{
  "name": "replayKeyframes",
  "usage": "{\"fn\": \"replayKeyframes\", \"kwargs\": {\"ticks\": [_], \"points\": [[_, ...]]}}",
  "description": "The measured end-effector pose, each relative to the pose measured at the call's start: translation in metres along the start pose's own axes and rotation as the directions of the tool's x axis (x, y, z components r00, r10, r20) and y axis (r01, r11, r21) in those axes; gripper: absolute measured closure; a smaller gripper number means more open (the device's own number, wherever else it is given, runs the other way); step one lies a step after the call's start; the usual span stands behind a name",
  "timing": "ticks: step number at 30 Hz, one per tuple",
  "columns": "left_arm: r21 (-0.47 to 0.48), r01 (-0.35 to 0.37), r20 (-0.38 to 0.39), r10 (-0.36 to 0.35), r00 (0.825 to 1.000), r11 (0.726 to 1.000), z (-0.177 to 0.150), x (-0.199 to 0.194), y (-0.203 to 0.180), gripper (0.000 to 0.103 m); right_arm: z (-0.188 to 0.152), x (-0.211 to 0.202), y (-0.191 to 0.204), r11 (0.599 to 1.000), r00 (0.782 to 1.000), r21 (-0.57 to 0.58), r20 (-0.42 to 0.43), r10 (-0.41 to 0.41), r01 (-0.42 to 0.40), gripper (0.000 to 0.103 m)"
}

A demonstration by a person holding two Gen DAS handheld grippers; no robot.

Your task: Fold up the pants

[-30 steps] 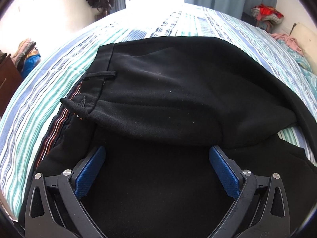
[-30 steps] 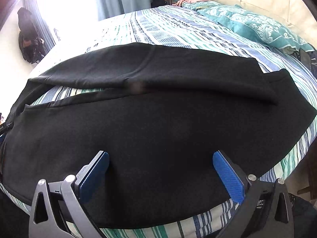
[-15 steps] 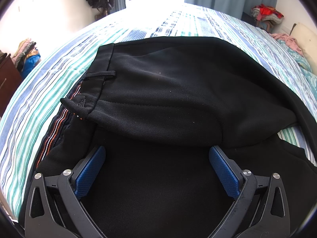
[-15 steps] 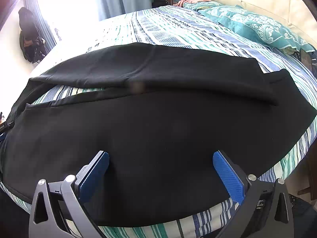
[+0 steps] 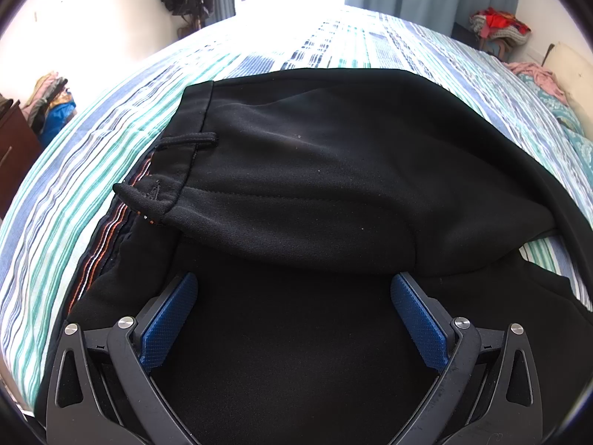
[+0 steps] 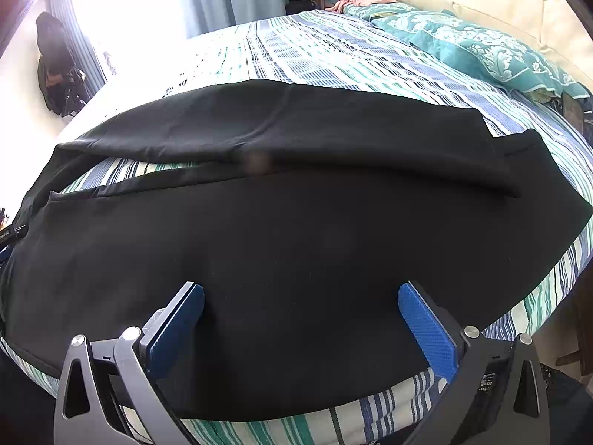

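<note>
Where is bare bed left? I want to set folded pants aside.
Free: striped bedspread beyond the black pants, up to the teal pillow; also a strip left of the waistband. Crowded: the near edge, covered by pants under both open grippers.

My left claw (image 5: 292, 296) sits low in the frame, its blue pads (image 5: 168, 320) spread wide — nothing between them. My right claw (image 6: 302, 306) is likewise low and centred, pads (image 6: 426, 333) held far apart — both point forward, level, gripping nothing.
</note>
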State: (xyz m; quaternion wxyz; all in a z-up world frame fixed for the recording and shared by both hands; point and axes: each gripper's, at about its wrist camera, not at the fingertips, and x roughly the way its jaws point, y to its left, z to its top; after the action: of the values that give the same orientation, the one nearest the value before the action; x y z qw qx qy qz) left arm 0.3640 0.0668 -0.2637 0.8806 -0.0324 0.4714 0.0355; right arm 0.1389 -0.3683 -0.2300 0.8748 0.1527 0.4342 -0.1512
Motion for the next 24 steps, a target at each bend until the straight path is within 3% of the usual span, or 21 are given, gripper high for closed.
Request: {"fn": "replayKeyframes", "kwargs": {"ticks": [9, 11, 13, 15, 17, 18, 19, 21, 24], "points": [[0.0, 0.0, 0.0, 0.0, 1.0, 1.0, 0.0, 0.0, 0.0, 0.0, -0.001, -0.003, -0.001, 1.0, 1.0, -0.011, 0.001, 0.018, -0.018, 0.0], [0.0, 0.0, 0.0, 0.0, 1.0, 1.0, 0.0, 0.0, 0.0, 0.0, 0.002, -0.01, -0.007, 0.998, 0.998, 0.011, 0.0, 0.058, -0.058, 0.0], [0.0, 0.0, 0.0, 0.0, 1.0, 1.0, 0.0, 0.0, 0.0, 0.0, 0.006, -0.022, -0.025, 0.978, 0.985, 0.124, 0.055, 0.165, -0.171, 0.0], [0.0, 0.0, 0.0, 0.0, 1.0, 1.0, 0.0, 0.0, 0.0, 0.0, 0.008, -0.032, -0.058, 0.891, 0.938, 0.298, 0.154, 0.309, -0.343, 0.001], [0.0, 0.0, 0.0, 0.0, 1.0, 1.0, 0.0, 0.0, 0.0, 0.0, 0.005, -0.03, -0.096, 0.748, 0.884, 0.471, 0.259, 0.389, -0.467, 0.002], [0.0, 0.0, 0.0, 0.0, 1.0, 1.0, 0.0, 0.0, 0.0, 0.0, 0.005, -0.023, -0.113, 0.677, 0.868, 0.545, 0.282, 0.408, -0.495, 0.007], [0.0, 0.0, 0.0, 0.0, 1.0, 1.0, 0.0, 0.0, 0.0, 0.0, 0.005, -0.015, -0.128, 0.613, 0.861, 0.609, 0.293, 0.415, -0.503, 0.01], [0.0, 0.0, 0.0, 0.0, 1.0, 1.0, 0.0, 0.0, 0.0, 0.0, 0.007, 0.0, -0.151, 0.523, 0.86, 0.69, 0.32, 0.398, -0.5, 0.018], [0.001, -0.001, 0.0, 0.001, 1.0, 1.0, 0.0, 0.0, 0.0, 0.0, 0.015, 0.014, -0.17, 0.421, 0.866, 0.766, 0.354, 0.354, -0.486, 0.022]]}}
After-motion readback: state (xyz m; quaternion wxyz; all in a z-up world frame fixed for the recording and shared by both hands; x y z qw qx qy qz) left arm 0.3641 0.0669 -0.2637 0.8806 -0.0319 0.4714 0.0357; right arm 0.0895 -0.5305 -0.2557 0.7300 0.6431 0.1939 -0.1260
